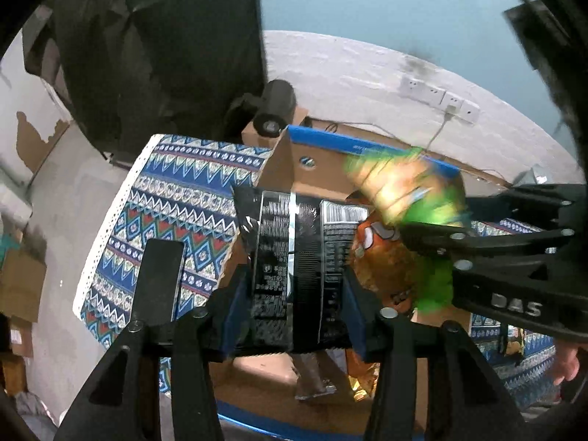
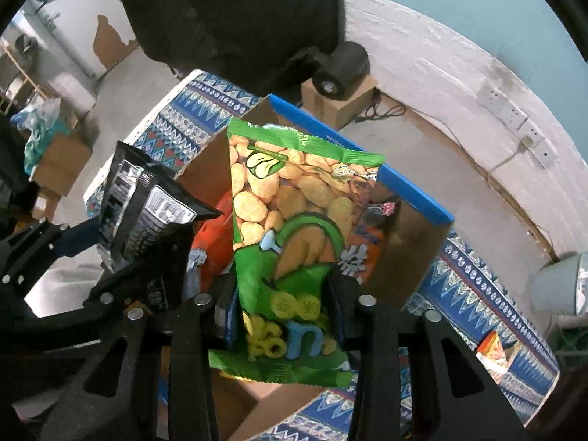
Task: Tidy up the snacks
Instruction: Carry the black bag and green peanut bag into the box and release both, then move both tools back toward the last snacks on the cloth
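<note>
My left gripper [image 1: 294, 294] is shut on a black snack bag [image 1: 294, 242] with white print, held over an open cardboard box [image 1: 319, 139] with a blue rim. My right gripper [image 2: 284, 294] is shut on a green bag of chips [image 2: 290, 202], also above the box [image 2: 404, 183]. The two grippers hang side by side. In the left wrist view the right gripper [image 1: 433, 253] comes in from the right with the green bag [image 1: 404, 183] blurred. In the right wrist view the left gripper [image 2: 121, 253] holds the black bag [image 2: 147, 205] at the left. An orange snack bag [image 1: 378, 257] lies inside the box.
The box stands on a blue patterned tablecloth [image 1: 165, 202]. Behind it a black cylinder [image 2: 341, 66] sits on a small carton. A large dark shape [image 1: 165, 55] hangs over the far edge. A small orange pack [image 2: 492, 352] and a white lamp-like object [image 2: 555, 286] are at the right.
</note>
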